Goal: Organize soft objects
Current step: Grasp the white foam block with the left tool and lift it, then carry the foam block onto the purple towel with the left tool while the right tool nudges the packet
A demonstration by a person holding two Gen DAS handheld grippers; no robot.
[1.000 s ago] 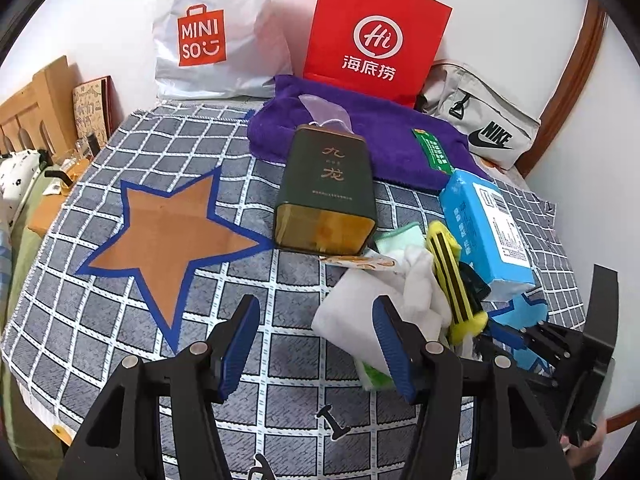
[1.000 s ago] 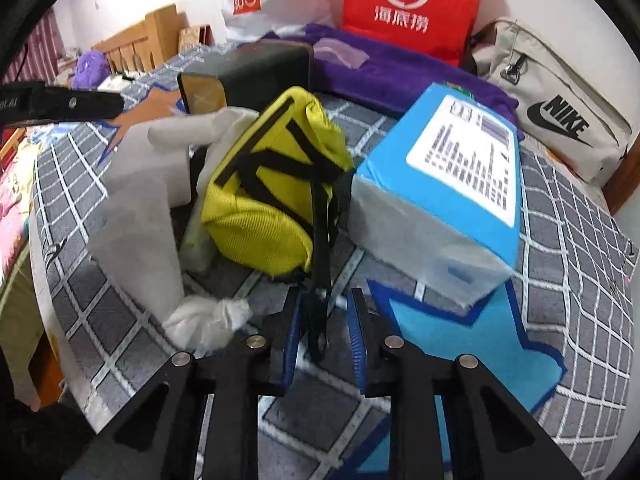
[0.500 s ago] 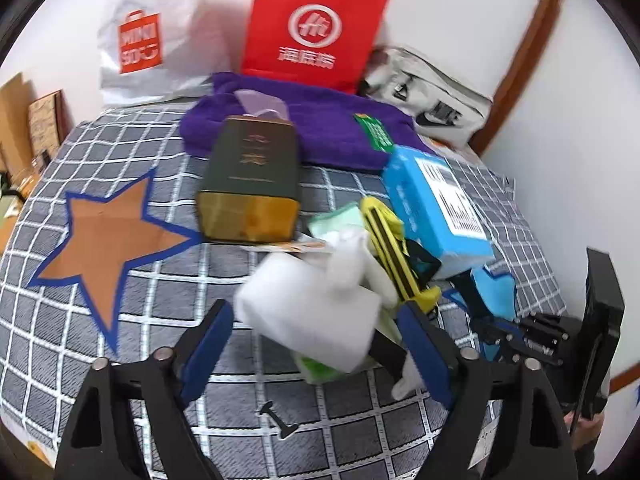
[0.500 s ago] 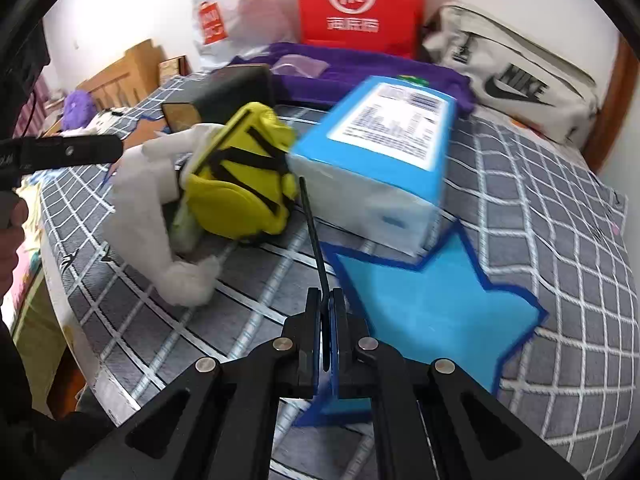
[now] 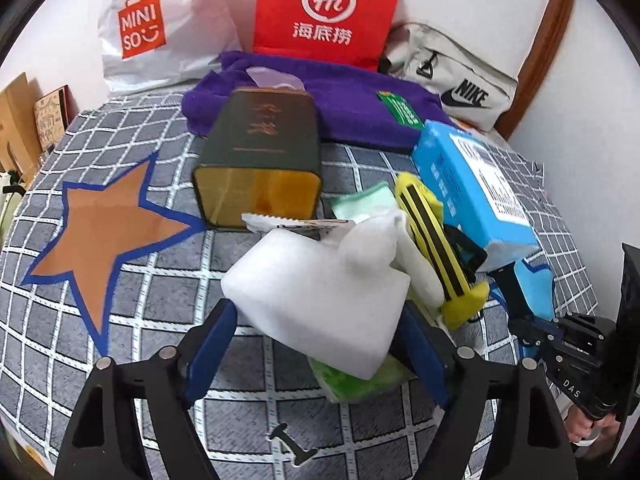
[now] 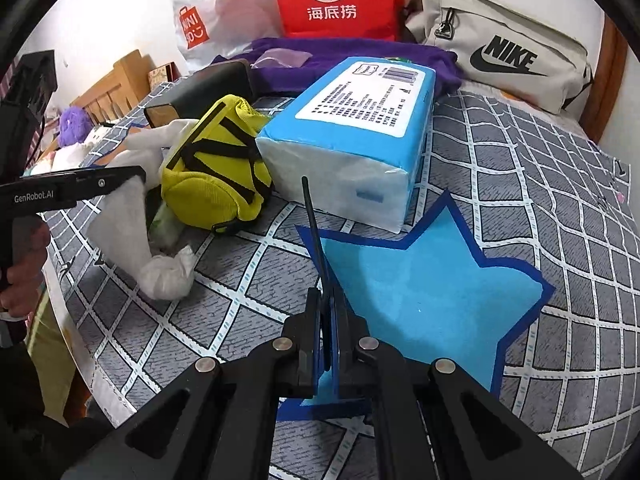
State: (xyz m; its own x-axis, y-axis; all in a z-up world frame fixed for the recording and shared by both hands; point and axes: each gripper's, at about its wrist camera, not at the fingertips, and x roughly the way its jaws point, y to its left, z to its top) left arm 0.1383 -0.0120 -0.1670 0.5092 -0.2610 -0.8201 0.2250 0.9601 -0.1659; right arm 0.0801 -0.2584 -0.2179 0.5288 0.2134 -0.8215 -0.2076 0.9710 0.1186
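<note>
A bed covered in a grey checked cloth holds a heap of soft things, and everything here is placed relative to the yellow pouch, a small padded fabric bag with black straps at the middle of the heap. Touching its left side lies a white foam block under a crumpled white cloth, with something green tucked beneath. Just to its right leans a blue tissue pack, and beyond it a dark green tin lies on its side. Nearer than the pouch, on its right, a blue star patch is sewn into the cloth; an orange star patch lies well apart to its left. The left gripper has its fingers spread wide around the foam block; its jaws have just been closing slightly, the block between them, and whether the pads press it yet cannot be told. The right gripper, above the blue star, has its fingers pinched tight on the thin black strap that runs back to the pouch. The pouch looks light, limp and squashable; it would likely swing and sag from that strap. The foam looks featherlight and springy, best squeezed gently across its flat sides so it does not buckle or pop free.
</note>
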